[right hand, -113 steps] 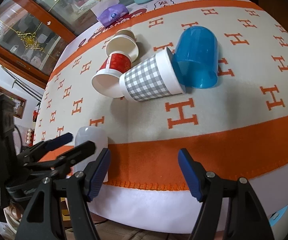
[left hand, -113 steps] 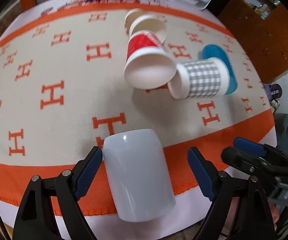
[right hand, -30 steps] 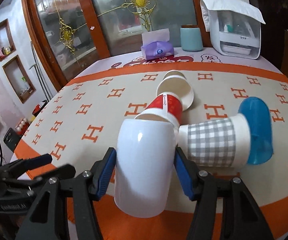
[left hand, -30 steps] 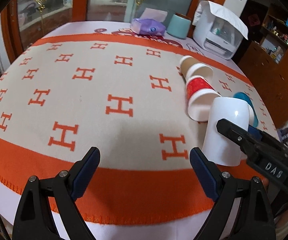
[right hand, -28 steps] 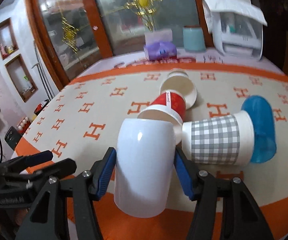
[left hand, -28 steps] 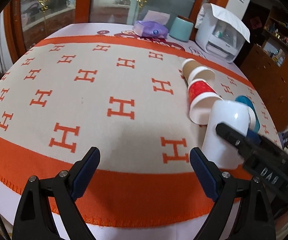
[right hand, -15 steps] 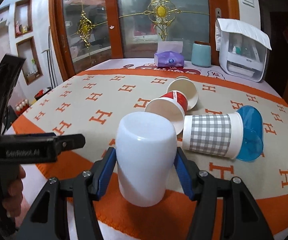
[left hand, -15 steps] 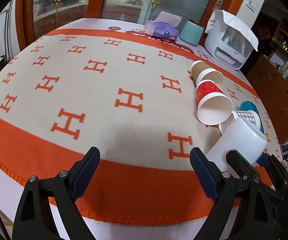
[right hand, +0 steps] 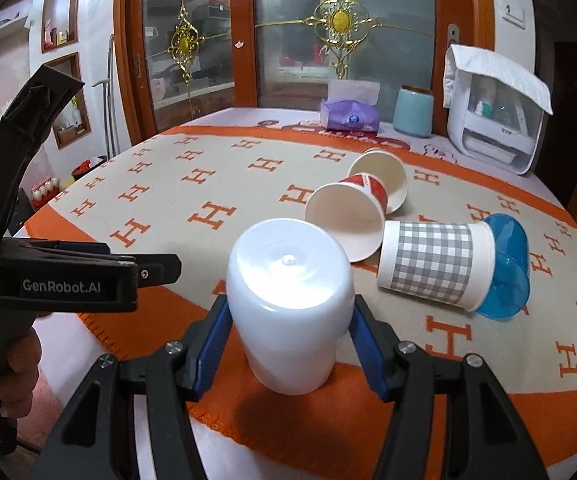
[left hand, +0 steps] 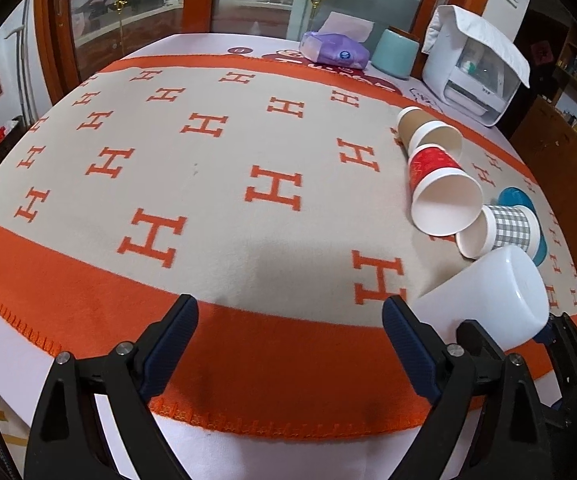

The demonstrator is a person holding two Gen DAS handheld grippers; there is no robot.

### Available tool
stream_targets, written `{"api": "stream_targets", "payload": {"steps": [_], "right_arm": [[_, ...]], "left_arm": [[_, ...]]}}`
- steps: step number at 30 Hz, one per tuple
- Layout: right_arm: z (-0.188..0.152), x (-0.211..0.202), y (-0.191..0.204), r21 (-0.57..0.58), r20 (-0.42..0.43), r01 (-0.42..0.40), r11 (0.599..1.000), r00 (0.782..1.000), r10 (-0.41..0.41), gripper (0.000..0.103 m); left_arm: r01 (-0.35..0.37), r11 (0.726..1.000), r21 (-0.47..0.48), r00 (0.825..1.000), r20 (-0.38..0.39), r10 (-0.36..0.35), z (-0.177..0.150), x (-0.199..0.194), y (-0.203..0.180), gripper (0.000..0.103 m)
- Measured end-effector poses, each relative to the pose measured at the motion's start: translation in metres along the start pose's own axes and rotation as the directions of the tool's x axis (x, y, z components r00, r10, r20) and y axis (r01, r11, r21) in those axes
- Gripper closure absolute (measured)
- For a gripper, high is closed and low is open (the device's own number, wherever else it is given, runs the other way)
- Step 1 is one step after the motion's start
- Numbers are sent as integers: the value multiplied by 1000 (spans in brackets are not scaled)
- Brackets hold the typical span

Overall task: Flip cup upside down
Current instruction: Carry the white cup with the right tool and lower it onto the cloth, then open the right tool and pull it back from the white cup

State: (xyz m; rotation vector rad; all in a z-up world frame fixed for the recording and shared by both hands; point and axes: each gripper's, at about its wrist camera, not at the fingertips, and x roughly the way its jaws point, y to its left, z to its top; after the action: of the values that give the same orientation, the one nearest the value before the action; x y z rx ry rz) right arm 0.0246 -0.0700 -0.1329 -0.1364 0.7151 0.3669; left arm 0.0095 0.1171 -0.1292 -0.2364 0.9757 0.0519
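Pinching white plastic cup [right hand: 288, 304] base-up, right tongs [right hand: 290, 342] hold it over worktop's [left hand: 208, 184] near orange edge. Lower rim flat w/o tilt, then release; left tongs [left hand: 288, 344] spread, empty.

A home: glass-fronted cabinet [right hand: 288, 32], tissue pack [right hand: 350, 117], clothed table [left hand: 216, 168].

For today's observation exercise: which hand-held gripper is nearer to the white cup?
Right. The right hand-held gripper clamps the white cup between its fingers. The left hand-held gripper is open and empty, off to the cup's left, apart from it.
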Motion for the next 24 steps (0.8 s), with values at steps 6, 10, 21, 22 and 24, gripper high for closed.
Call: {"api": "stream_targets", "payload": {"steps": [6, 10, 21, 22, 24], "right_arm": [[0, -5, -1, 31, -13, -30, 999, 999, 31, 39], [-1, -9, -4, 65, -30, -46, 997, 998, 48, 39], [-4, -37, -7, 114, -18, -57, 992, 998, 59, 39], [-4, -39, -7, 118, -17, -58, 991, 998, 60, 39], [-3, -44, -8, 130, -14, -57, 990, 998, 59, 39]], "left_arm": [[-7, 1000, -2, 1000, -7, 7, -1, -1, 1, 8], [-11, 1000, 0, 1000, 7, 11, -1, -7, 1, 5], [-20, 1000, 22, 999, 31, 20, -8, -31, -4, 4], [-21, 999, 27, 999, 32, 20, -9, -33, -6, 3], [-26, 999, 39, 999, 33, 24, -11, -38, -9, 3]]}}
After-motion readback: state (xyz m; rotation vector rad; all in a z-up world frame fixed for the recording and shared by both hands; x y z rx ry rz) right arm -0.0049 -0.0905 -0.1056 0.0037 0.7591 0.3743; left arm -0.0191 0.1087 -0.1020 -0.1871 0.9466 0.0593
